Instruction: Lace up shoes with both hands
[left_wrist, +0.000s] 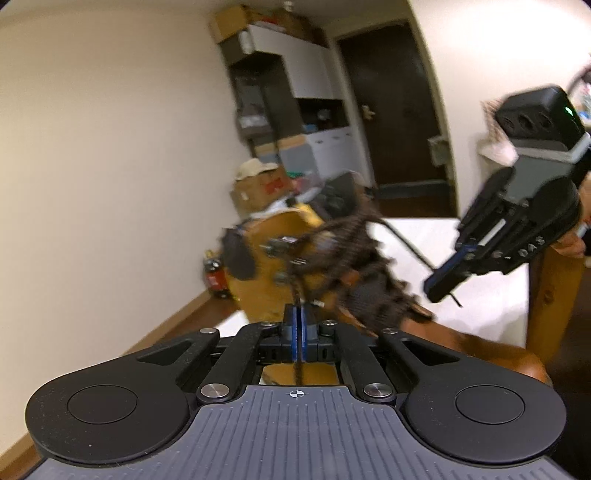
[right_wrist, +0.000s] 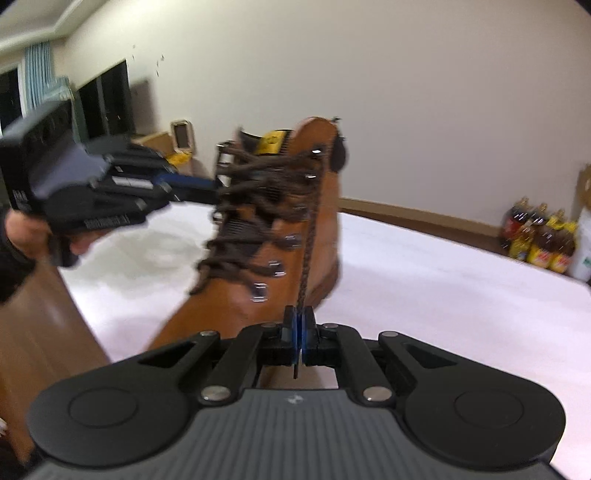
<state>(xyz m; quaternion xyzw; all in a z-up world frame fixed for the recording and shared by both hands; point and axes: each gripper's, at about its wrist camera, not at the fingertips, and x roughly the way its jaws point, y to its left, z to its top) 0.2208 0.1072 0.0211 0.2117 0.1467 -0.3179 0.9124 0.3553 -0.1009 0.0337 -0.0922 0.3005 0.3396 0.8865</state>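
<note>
White tabletop (right_wrist: 443, 280), tan boot (right_wrist: 236, 295), both fingers pinching brown lace (right_wrist: 308, 243) ends

Two black handheld grippers with blue finger pads

Left gripper (left_wrist: 297, 325) and right gripper (right_wrist: 298, 328): round black side discs, silver screws, ribbed grey tops; a dark sleeve (right_wrist: 9, 269).
</note>
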